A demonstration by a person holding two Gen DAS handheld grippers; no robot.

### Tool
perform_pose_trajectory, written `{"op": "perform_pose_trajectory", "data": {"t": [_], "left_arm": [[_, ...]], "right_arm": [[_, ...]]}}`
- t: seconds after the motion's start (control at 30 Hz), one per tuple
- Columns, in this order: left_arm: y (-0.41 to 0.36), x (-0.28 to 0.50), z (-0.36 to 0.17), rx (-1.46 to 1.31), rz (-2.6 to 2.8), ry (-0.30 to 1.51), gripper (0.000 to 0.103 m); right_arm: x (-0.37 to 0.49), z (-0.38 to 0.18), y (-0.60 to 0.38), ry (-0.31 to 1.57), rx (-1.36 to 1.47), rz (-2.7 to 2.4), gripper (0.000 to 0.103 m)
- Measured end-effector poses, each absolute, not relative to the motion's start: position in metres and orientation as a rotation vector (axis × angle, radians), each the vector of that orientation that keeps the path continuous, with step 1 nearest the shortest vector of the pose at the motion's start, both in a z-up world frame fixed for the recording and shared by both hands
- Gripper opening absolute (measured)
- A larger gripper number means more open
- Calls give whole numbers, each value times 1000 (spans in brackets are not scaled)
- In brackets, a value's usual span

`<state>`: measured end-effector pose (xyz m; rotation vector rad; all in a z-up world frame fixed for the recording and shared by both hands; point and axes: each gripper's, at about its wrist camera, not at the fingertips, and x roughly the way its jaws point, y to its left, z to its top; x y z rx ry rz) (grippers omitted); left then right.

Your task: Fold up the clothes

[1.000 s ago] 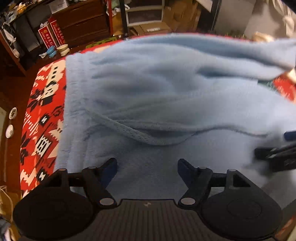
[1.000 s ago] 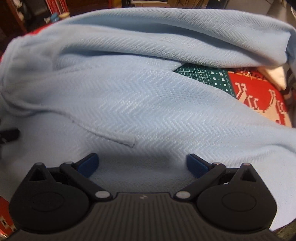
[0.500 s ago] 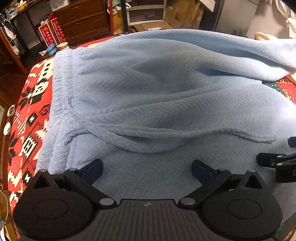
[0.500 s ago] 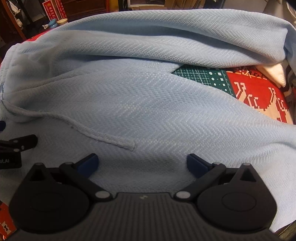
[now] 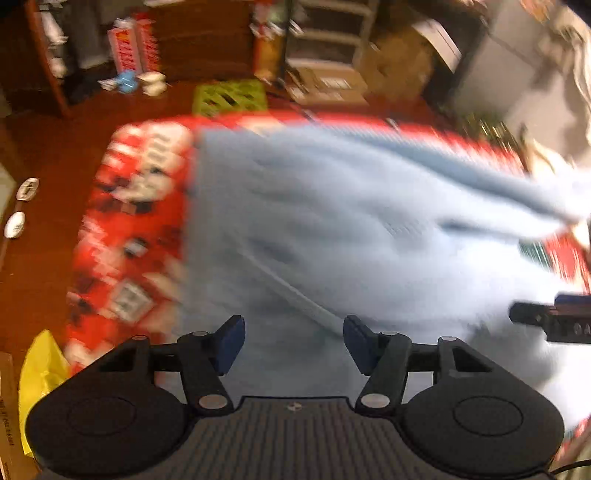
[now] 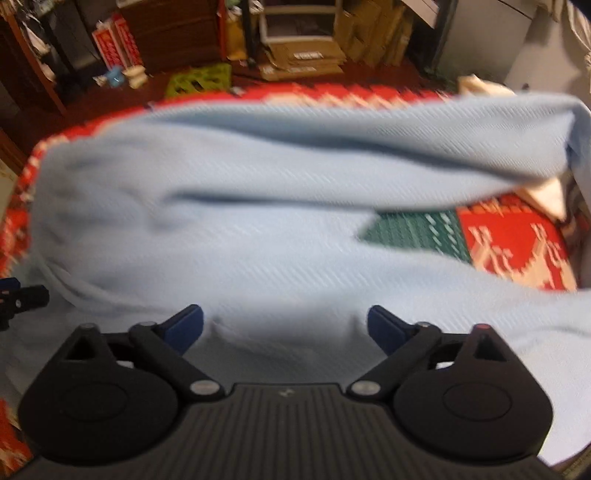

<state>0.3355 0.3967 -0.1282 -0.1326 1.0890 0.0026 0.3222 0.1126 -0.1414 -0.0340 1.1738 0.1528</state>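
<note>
Writing: none legible. The red-and-white boxes (image 6: 117, 43) by the dark wooden cabinet (image 6: 173, 33) carry print, too blurred to read. The left-wrist view is motion-smeared overall.

Left tool (image 5: 293, 343): blue-padded fingers (image 5: 231, 343) spread apart, nothing between them. Tool sits low over the near edge of the light blue garment (image 5: 332, 229), pointing forward across it. In the right-wrist view its black tip shows at the far left edge (image 6: 22, 299), beside the cloth.

Right tool (image 6: 284, 326): fingers (image 6: 186, 326) wide apart, empty, poised above the near part of the garment (image 6: 258, 229); contact cannot be confirmed. In the left-wrist view it enters from the right edge (image 5: 546, 319), level with the left tool.

Garment: lies spread over the table (image 5: 125, 236), which is covered by a red patterned cloth with white and black motifs. A drawstring or cord (image 5: 295, 291) crosses the fabric ahead of the left tool. One long section (image 6: 351, 147) runs across the far side toward the right. Between that section and the near fabric, a green gridded mat (image 6: 417, 232) shows, with red cloth (image 6: 517, 243) to its right.

Further off: yellow bag (image 5: 40, 373) at the table's near left corner; green crate (image 6: 201, 79) on the floor; cardboard boxes (image 6: 303, 61) and shelving behind.
</note>
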Motion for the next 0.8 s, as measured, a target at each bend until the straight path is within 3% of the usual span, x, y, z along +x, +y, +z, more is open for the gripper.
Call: {"op": "perform_pose_trajectory", "data": {"t": [0.13, 0.3, 0.43, 0.53, 0.6, 0.67, 0.8], "left_arm": [[442, 358, -138, -186, 33, 1098, 61], [455, 361, -147, -254, -17, 1107, 65], [464, 362, -154, -305, -59, 1109, 68], [470, 363, -158, -342, -90, 1111, 60], [474, 363, -162, -367, -111, 1111, 40], [479, 364, -165, -392, -132, 1112, 34], [486, 364, -173, -455, -163, 1138, 34]], "right_arm": [[338, -127, 153, 1144, -37, 235, 85], [350, -118, 214, 1152, -15, 337, 55], [352, -118, 246, 1166, 3, 373, 54], [353, -119, 264, 1179, 15, 411, 50], [354, -118, 272, 1186, 25, 445, 39], [358, -118, 277, 1188, 34, 459, 37], [366, -123, 285, 1200, 56, 477, 38]]}}
